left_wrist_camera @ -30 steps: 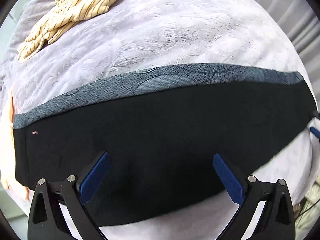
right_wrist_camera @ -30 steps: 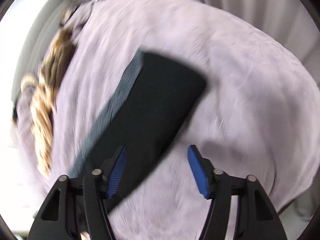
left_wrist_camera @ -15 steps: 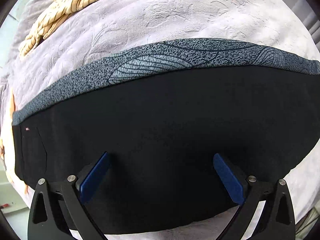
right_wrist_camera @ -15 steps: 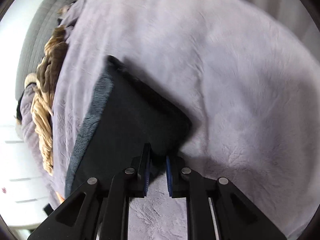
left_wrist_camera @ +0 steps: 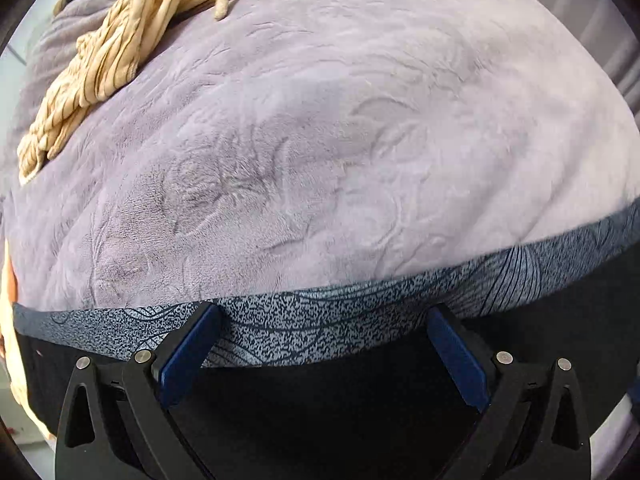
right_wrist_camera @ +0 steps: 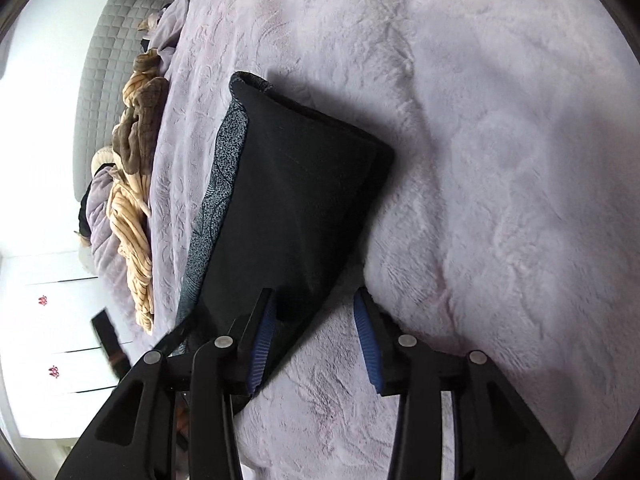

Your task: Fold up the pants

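Since a second ago my left gripper (left_wrist_camera: 320,344) has slid toward the far edge of the pants (right_wrist_camera: 288,216), so its blue pads now straddle the speckled grey band (left_wrist_camera: 328,320) instead of plain black cloth. Jaws are wide apart over the fabric, nothing pinched. On the right side, the right gripper (right_wrist_camera: 316,340) clamped nearly closed half a second back and is opening up again now; the near corner of the pants sits between the pads, but they aren't pressing it, the right pad is clear over the blanket (right_wrist_camera: 500,160). Pants lie folded lengthwise, flat on the lilac blanket, grey band along the far side. Striped beige clothes (left_wrist_camera: 104,60) are heaped well apart at the far left, near the grey headboard (right_wrist_camera: 104,80).
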The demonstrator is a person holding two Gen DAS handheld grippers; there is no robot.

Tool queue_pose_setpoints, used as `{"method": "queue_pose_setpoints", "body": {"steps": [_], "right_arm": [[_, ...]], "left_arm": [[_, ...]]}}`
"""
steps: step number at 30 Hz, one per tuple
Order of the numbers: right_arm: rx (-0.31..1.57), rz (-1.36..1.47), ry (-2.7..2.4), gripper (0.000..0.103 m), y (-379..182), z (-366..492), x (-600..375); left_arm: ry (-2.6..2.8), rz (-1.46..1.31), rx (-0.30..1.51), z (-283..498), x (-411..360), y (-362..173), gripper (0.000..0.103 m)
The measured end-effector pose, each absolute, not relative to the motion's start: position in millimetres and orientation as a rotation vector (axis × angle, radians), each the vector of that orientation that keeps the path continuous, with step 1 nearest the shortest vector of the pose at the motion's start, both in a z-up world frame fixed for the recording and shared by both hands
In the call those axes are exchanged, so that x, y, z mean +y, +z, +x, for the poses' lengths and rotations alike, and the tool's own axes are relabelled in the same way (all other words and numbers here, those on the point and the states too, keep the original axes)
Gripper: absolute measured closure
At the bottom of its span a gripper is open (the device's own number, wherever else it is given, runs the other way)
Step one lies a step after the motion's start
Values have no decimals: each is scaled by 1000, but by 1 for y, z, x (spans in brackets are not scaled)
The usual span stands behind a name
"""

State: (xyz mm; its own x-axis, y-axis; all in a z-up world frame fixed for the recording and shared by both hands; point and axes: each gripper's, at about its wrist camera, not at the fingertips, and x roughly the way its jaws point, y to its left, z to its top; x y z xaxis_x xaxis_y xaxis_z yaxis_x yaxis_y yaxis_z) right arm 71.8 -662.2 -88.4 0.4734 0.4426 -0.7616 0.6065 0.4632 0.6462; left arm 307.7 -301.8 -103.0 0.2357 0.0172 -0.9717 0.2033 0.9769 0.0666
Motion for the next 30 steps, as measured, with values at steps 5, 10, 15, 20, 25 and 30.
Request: {"method": "queue_pose_setpoints", "body": {"steps": [5,10,15,20,25,30], "right_arm": [[1123,1154,-128,59,-89,74,-668],[1070,1153,-117,59,-87,79,-669],[1022,1202,-122,56,-100,100,-674],[1027,1211,-119,73,-106,108,-675],[991,1113,-73,88,-76,108,-668],[969,935,-27,89,-31,125,-641]], "left_arm": [[-174,221,1337,285,-294,-78,0],[-237,184,1328,253,-301,-65,0],[-196,188,1379,231,-326,-87,0],[-180,151,1288,233,-329,-61,0],[-130,261,1284,245,-351,-100,0],[-147,210,1268,247,-343,-76,0]]}}
